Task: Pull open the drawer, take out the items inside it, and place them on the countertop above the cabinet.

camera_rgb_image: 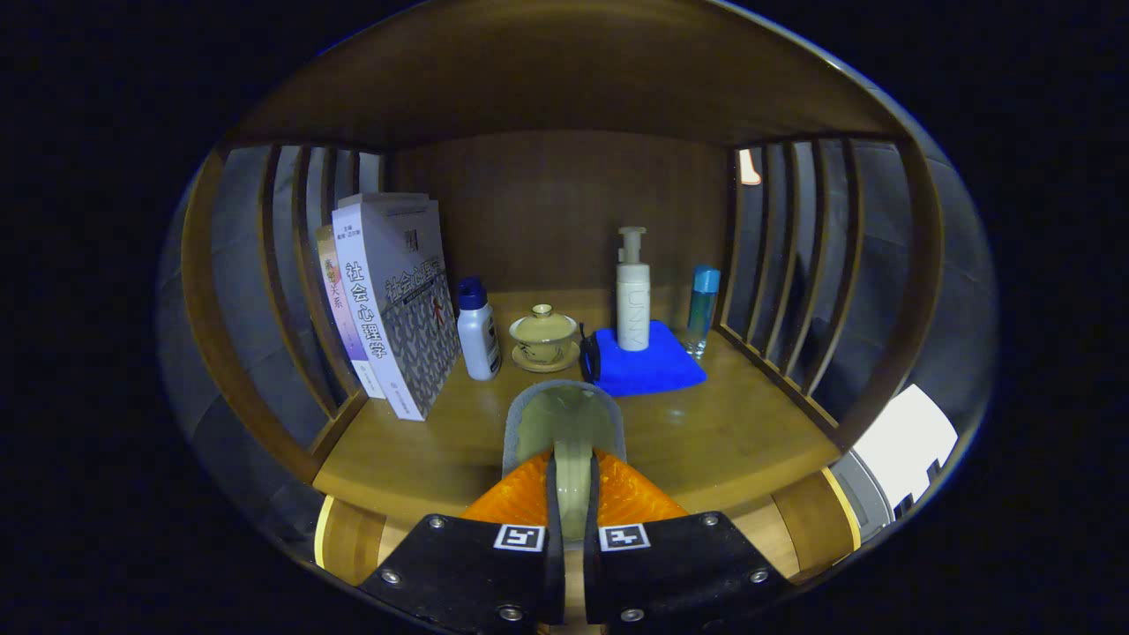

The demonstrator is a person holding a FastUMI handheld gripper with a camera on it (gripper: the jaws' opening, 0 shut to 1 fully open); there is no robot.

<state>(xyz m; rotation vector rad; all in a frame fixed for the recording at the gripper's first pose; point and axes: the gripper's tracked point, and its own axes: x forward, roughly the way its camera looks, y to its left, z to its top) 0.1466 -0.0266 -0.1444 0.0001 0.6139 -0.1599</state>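
Already a pale, grey-rimmed item (564, 423) is clamped between the fingers of the gripper (571, 494), held over the wooden countertop (732, 441). What it is cannot be told. Beyond it are seen a lidded cup (543, 338), a white bottle (477, 331), books (397, 300), a pump bottle (632, 295) on a blue cloth (657, 370), and a blue-capped bottle (702, 309). Judging by this, setting down is left.

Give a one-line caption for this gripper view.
Gripper shut on a grey-edged flat item, held over the wooden countertop before books, bottles and a lidded cup.
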